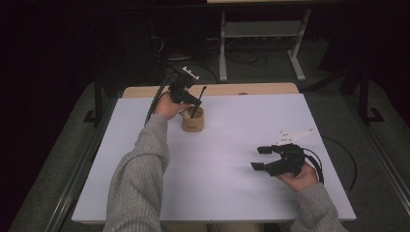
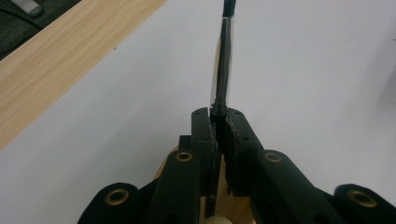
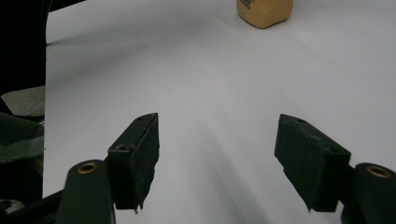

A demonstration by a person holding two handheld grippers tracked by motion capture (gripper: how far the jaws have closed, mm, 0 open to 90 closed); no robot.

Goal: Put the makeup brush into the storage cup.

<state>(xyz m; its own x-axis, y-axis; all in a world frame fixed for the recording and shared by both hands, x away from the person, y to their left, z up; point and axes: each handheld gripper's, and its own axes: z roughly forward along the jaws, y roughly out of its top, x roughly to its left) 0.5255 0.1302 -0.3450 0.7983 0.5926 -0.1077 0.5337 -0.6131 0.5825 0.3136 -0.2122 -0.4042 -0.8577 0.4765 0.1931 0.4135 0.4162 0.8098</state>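
A small wooden holder [image 1: 193, 121] stands on the white table top toward the back left. My left gripper [image 1: 193, 101] hovers just over it, shut on a black pen [image 1: 198, 100] that slants up past the jaws; in the left gripper view the pen [image 2: 223, 60] runs up from between the closed pads, with my left gripper [image 2: 218, 126] over the holder's wooden rim [image 2: 233, 207]. My right gripper [image 1: 261, 158] rests low at the front right, open with nothing between its jaws. In the right gripper view my right gripper [image 3: 217, 161] points across the bare sheet toward the holder [image 3: 265, 11].
The white sheet [image 1: 232, 164] covers most of the table, with a wooden strip [image 1: 251, 89] showing along the far edge. A metal frame with legs [image 1: 261, 43] stands on the floor behind. Cables trail off both grippers.
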